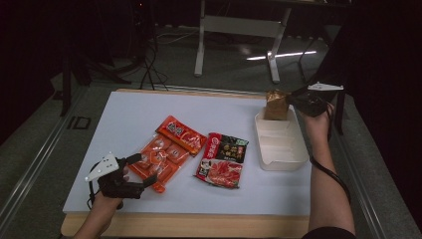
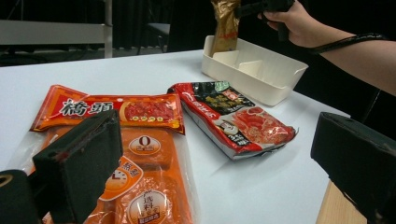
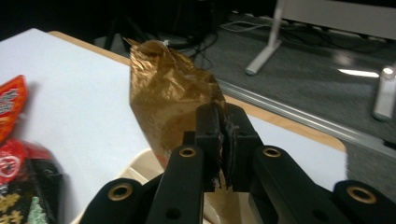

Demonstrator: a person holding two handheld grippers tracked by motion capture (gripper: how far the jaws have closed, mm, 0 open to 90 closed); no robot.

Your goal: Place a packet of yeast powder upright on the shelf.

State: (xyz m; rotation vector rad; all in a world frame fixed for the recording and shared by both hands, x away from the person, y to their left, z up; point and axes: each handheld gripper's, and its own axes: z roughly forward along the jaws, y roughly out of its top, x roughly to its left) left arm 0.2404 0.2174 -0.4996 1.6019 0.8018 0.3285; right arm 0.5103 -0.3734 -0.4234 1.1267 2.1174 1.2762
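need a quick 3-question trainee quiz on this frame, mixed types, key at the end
1. True or false: the right gripper is shut on the gold packet.
2. Which packet lies nearest the left gripper? A) the orange packet B) the red and black packet C) the gold packet
3. Fill in: the gold packet hangs over the far end of the white ____.

Key
1. True: its fingers pinch the packet's edge.
2. A: the left gripper's open fingers stand on either side of its near end.
3. Tray: it has dividers and sits at the table's right side.
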